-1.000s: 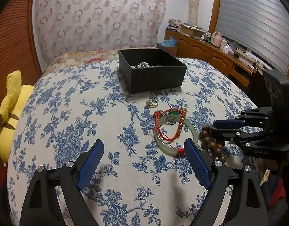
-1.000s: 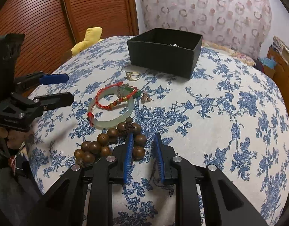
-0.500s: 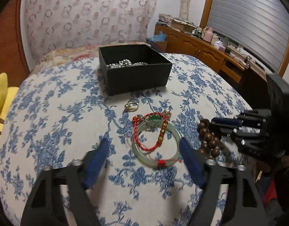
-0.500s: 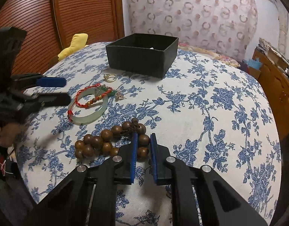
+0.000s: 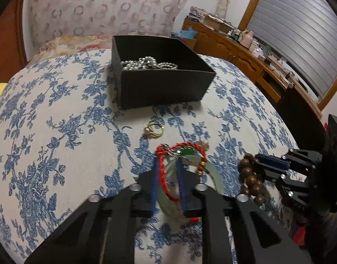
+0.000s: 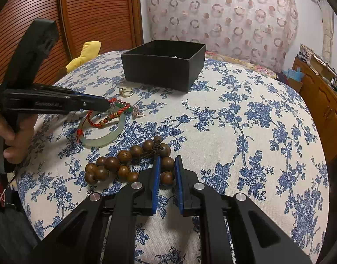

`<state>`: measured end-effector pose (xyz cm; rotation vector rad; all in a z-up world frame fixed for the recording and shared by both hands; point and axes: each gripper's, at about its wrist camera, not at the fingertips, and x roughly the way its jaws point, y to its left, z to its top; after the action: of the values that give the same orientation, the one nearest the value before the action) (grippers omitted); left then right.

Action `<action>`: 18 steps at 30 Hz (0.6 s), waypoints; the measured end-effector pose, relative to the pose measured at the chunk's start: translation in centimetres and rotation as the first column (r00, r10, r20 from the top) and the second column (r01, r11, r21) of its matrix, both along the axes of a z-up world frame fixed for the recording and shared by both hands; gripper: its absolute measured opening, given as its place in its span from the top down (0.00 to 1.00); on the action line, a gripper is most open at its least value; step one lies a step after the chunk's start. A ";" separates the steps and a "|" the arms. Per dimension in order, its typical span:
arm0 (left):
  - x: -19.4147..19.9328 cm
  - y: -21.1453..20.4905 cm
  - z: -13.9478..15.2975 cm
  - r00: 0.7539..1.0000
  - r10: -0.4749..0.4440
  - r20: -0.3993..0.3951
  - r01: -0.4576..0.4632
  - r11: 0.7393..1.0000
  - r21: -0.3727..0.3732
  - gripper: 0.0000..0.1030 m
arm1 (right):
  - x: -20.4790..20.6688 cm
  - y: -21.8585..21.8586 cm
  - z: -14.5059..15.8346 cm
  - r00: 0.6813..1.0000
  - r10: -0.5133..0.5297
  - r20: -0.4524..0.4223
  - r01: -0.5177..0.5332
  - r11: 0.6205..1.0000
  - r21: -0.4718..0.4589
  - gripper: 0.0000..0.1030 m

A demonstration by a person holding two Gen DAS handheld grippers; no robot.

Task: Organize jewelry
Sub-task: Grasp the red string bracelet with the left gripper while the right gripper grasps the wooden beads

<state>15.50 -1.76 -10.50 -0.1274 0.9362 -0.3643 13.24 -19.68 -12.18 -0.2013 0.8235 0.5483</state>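
My left gripper [image 5: 167, 165] has closed around the red cord bracelet [image 5: 163, 176] and the rim of the pale jade bangle [image 5: 214, 178] under it. My right gripper [image 6: 167, 162] is shut on the brown wooden bead bracelet [image 6: 124, 165], with beads between its blue pads. A gold ring [image 5: 153, 129] lies between the bangle and the black box [image 5: 166, 85], which holds a pearl necklace [image 5: 146, 63]. The left gripper also shows in the right wrist view [image 6: 104, 105], over the red bracelet [image 6: 115, 112] and bangle [image 6: 102, 140]. The box [image 6: 161, 68] and ring [image 6: 126, 91] show there too.
Everything lies on a blue floral cloth [image 5: 58, 114] over a rounded surface. A small pink trinket [image 6: 137, 112] lies beside the bangle. A yellow soft toy [image 6: 84, 54] sits at the far left edge. A wooden sideboard [image 5: 245, 55] runs along the right.
My left gripper moved forward over the bangle and its jaws closed from wide open onto the red bracelet. My right gripper stayed closed on the wooden beads.
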 end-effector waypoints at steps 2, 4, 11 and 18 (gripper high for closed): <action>0.1 0.3 0.1 1.000 -0.001 0.004 0.001 1.000 -0.011 0.93 | 0.0 0.0 0.0 1.000 0.002 -0.003 -0.002 1.000 0.002 0.85; 0.0 0.4 0.5 1.000 0.000 0.020 0.000 1.000 -0.014 0.98 | 0.0 0.0 0.0 1.000 0.002 -0.004 -0.002 1.000 0.003 0.85; -0.3 0.3 1.4 0.999 -0.015 0.053 0.015 1.000 -0.012 0.98 | 0.0 0.0 0.0 1.000 0.002 -0.003 -0.002 1.000 0.003 0.85; -1.3 -0.3 4.4 0.991 -0.024 0.130 0.027 0.999 -0.023 0.98 | 0.0 0.0 0.2 1.000 0.013 -0.003 -0.013 1.000 0.014 0.85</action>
<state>14.20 -2.05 -6.11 -0.1128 0.8058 -0.4035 13.22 -19.68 -12.02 -0.1935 0.8222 0.5665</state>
